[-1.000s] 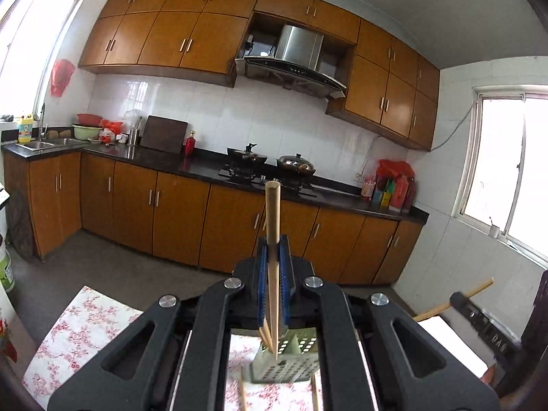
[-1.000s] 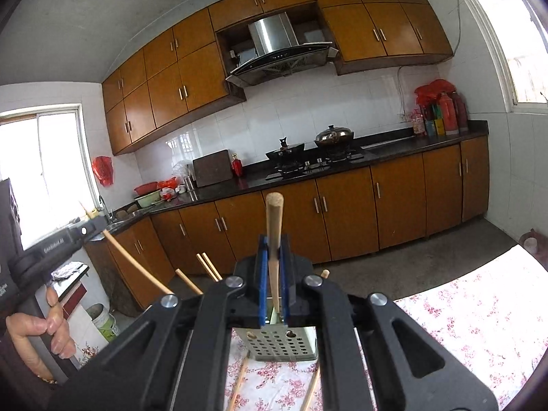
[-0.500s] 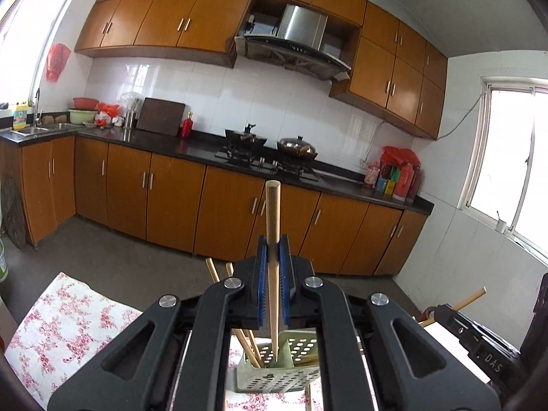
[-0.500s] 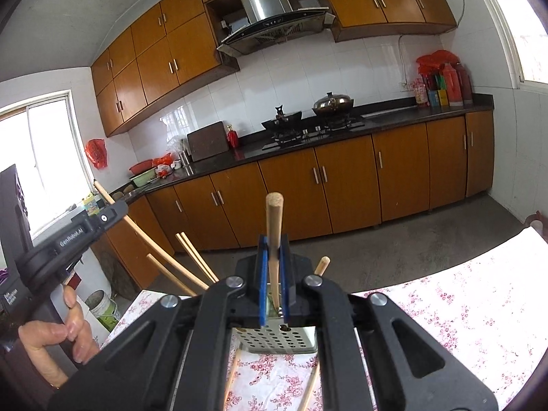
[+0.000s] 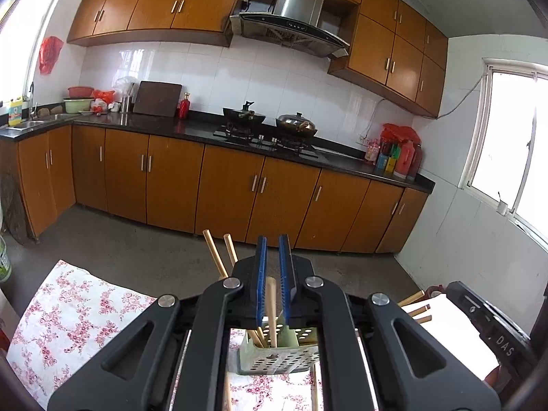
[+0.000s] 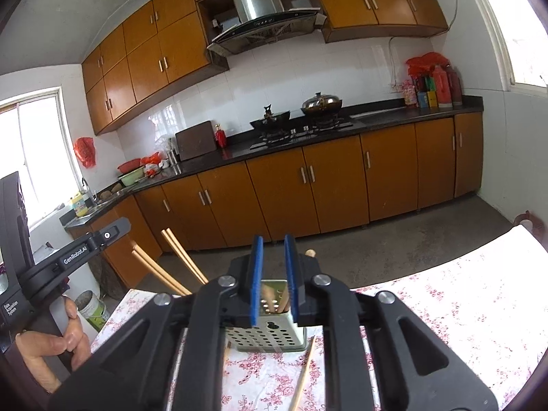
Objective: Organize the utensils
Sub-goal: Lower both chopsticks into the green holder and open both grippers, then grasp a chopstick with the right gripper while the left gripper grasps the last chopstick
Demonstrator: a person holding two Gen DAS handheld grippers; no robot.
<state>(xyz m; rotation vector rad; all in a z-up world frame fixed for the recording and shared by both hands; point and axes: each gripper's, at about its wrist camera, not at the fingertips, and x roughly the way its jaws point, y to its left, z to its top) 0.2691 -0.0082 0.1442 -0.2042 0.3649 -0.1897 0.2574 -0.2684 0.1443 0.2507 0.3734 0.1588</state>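
A pale green perforated utensil holder (image 5: 279,356) stands on the flowered tablecloth (image 5: 75,318), seen also in the right wrist view (image 6: 265,334). Several wooden chopsticks (image 5: 219,260) lean in it. My left gripper (image 5: 273,243) is open just above it; one chopstick (image 5: 271,308) stands loose between the blue pads, down in the holder. My right gripper (image 6: 273,245) is open and empty over the holder. Chopsticks (image 6: 181,257) stick out to its left. A loose chopstick (image 6: 303,373) lies on the cloth.
The kitchen counter (image 5: 205,130) with pots and brown cabinets runs behind, across a grey floor. The person's hand (image 6: 44,346) holds the left gripper's handle at the left of the right wrist view. The right gripper's body (image 5: 493,322) shows at the right of the left wrist view.
Both grippers were shut on a chopstick each; both have opened. The chopsticks have dropped into the holder. Both cameras have tilted down towards the holder.
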